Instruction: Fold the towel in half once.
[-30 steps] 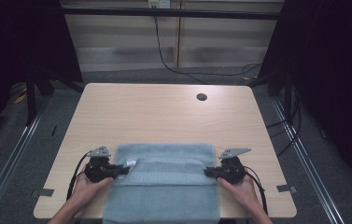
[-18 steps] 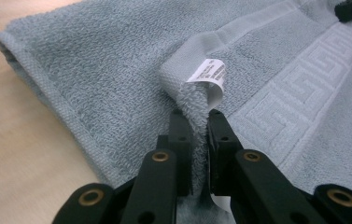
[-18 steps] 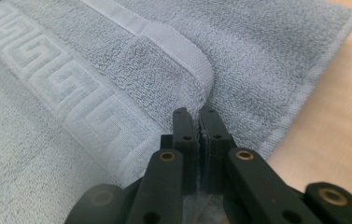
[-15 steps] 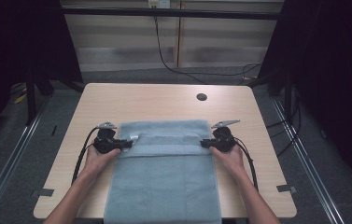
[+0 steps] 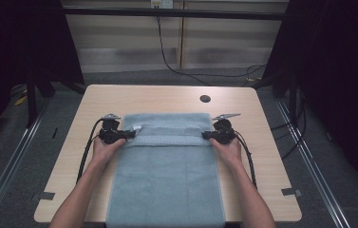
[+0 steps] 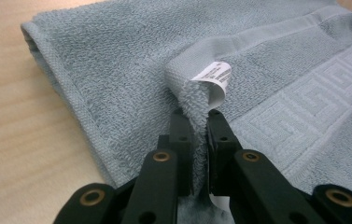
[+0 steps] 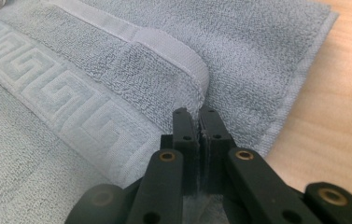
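Observation:
A pale blue-grey towel (image 5: 167, 175) lies lengthways on the wooden table (image 5: 271, 156), its near end hanging over the front edge. My left gripper (image 5: 131, 133) is shut on the towel's left corner (image 6: 194, 100), which carries a white label (image 6: 215, 77). My right gripper (image 5: 206, 136) is shut on the right corner (image 7: 197, 88). Both held corners lie over a lower layer of towel (image 5: 164, 121) that reaches a little farther back. A woven key-pattern band (image 7: 66, 116) runs along the held edge.
A round cable hole (image 5: 205, 99) sits in the table behind the towel at the right. Bare wood lies on both sides of the towel and behind it. Black cables trail from both grippers toward the front edge. Dark curtains and floor rails flank the table.
Both grippers have carried the towel's held edge away from the front of the table toward the back, laying more towel flat behind them. The grip on both corners is unchanged.

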Demonstrator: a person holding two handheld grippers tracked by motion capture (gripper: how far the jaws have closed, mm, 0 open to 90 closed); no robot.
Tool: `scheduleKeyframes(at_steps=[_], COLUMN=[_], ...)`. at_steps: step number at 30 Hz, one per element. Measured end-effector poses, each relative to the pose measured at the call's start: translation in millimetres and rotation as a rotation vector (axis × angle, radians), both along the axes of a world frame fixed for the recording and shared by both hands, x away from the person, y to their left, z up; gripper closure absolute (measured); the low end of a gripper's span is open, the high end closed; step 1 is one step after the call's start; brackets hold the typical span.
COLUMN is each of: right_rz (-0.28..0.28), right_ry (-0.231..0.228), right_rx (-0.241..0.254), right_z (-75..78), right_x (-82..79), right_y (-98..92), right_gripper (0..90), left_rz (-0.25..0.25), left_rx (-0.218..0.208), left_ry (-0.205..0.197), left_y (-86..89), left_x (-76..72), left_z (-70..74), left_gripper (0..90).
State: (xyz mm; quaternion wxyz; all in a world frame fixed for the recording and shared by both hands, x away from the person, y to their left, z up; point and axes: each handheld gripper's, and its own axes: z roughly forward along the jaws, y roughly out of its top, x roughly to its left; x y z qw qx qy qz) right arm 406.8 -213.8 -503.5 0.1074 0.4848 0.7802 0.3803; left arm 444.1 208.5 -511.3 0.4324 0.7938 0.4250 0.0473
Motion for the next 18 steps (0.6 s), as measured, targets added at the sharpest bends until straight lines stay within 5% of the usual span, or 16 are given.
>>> scheduleKeyframes(at_steps=[4, 11, 18], right_rz=[-0.025, -0.064, -0.058], right_ry=[-0.002, -0.012, -0.019], right_rx=[0.014, 0.025, 0.016], right_z=[-1.4, -3.0, -2.4], right_x=[9.3, 19.3, 24.8], right_y=[0.4, 3.6, 3.8], right_gripper=[87.0, 87.0, 86.9], left_rz=[-0.001, 0.028, 0.053], left_rx=[0.072, 0.069, -0.018], left_ry=[-0.036, -0.043, 0.017], left_y=[-5.5, -5.9, 1.1], left_x=[6.6, 13.8, 21.0], left_z=[3.4, 2.5, 0.6], left_gripper=[83.2, 83.2, 83.3])
